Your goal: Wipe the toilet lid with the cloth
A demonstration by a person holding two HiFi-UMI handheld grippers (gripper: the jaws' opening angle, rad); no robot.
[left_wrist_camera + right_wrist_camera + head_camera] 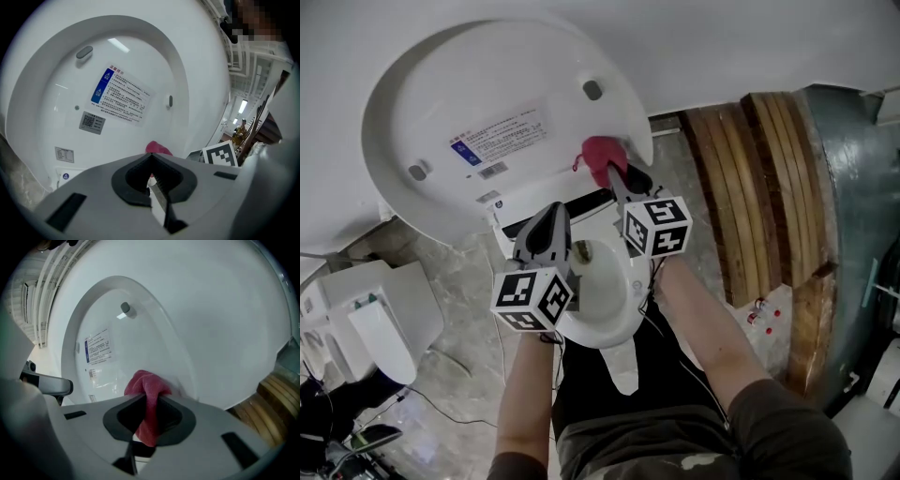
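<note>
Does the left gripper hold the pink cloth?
No, the left gripper is shut on nothing; the pink cloth is pinched in the right gripper.

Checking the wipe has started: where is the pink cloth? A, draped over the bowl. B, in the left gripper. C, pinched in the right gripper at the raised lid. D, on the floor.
C: the right gripper is shut on the cloth at the edge of the toilet lid; the left gripper is empty.
</note>
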